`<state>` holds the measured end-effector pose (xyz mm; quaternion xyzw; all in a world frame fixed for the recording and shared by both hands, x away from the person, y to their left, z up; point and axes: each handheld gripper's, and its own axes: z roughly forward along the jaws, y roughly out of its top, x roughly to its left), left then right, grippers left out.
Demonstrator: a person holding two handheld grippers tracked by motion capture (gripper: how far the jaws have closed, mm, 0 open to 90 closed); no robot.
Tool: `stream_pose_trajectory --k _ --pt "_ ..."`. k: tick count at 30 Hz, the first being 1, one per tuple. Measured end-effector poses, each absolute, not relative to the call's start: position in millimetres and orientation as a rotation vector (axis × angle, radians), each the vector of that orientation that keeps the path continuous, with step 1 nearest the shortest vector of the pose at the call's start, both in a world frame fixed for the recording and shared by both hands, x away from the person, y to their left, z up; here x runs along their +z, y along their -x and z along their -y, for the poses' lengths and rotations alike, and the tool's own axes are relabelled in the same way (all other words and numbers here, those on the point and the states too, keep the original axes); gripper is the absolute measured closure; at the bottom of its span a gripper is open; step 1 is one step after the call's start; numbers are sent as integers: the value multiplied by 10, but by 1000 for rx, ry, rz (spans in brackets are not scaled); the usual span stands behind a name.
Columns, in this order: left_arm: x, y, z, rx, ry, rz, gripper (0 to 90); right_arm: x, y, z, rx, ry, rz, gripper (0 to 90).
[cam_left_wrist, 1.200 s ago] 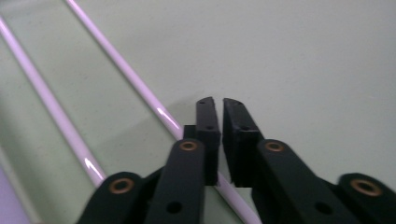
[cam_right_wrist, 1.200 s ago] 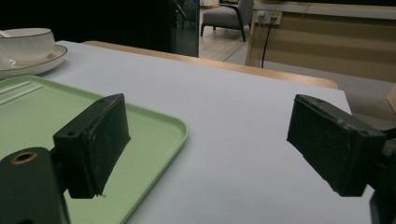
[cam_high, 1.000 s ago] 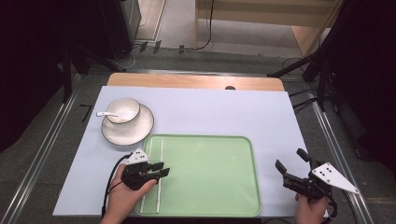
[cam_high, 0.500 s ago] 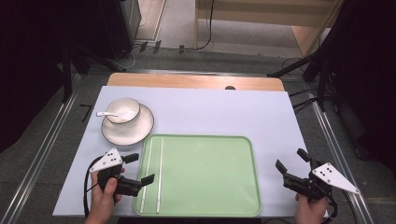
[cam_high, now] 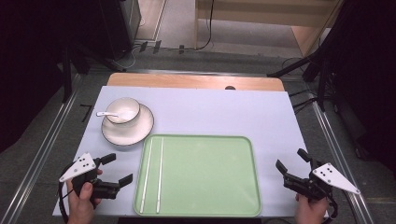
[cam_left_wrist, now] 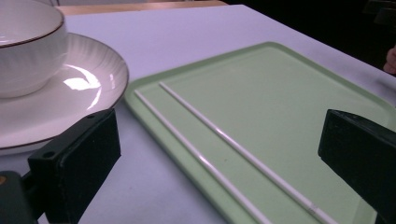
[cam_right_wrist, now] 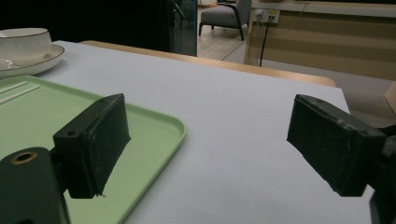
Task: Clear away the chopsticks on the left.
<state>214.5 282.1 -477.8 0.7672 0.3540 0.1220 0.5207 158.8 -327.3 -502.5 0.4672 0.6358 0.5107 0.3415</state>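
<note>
Two white chopsticks (cam_high: 152,173) are seen lying side by side, nearly parallel, on the left part of the green tray (cam_high: 224,205), just inside its left rim and running from near its far edge toward its near edge; nothing else is seen on the tray; the placing of the chopsticks is therefore judged to be done, as far as can be told from how they lie. The left gripper (cam_high: 112,170) is held just off the tray's left rim, near its near corner, with its jaws spread wide and nothing between them; in the left gripper view the chopsticks (cam_left_wrist: 224,154) are seen beyond the jaws, untouched. The right gripper (cam_high: 289,163) is held beyond the tray's right rim, near its near corner, jaws likewise wide apart and empty; in the right gripper view the tray's rim (cam_right_wrist: 177,135) is seen behind the left jaw. A white bowl (cam_high: 123,110) with a small spoon (cam_high: 106,113) resting in it is set on a plate (cam_high: 140,130) just beyond the tray's far left corner, the plate's edge close beside the tray's rim; these are not yet on the tray, and it is judged that, if a place setting is being assembled, their transfer to the tray's open middle may be what is left; this cannot be confirmed.
</note>
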Motion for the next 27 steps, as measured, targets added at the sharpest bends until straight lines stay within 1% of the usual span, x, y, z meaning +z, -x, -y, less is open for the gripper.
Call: stream_pose_trajectory --k 3,5,18,27 --pt "-4795 -2131 -2892 318 -1840 -854 0 -5025 -1588 3273 1325 -1213 -1652 127" --pt "-4814 -2108 -3010 344 -1824 -862 0 -5025 -1587 3269 1326 -1214 -1654 127" --pt "-4841 -2091 -3379 398 -1752 -928 0 -5023 -1581 3277 1330 -1213 -1647 127" --pt "-4832 -2082 -3460 408 -1718 -953 0 -5028 -1581 3297 1330 -1221 -1648 127"
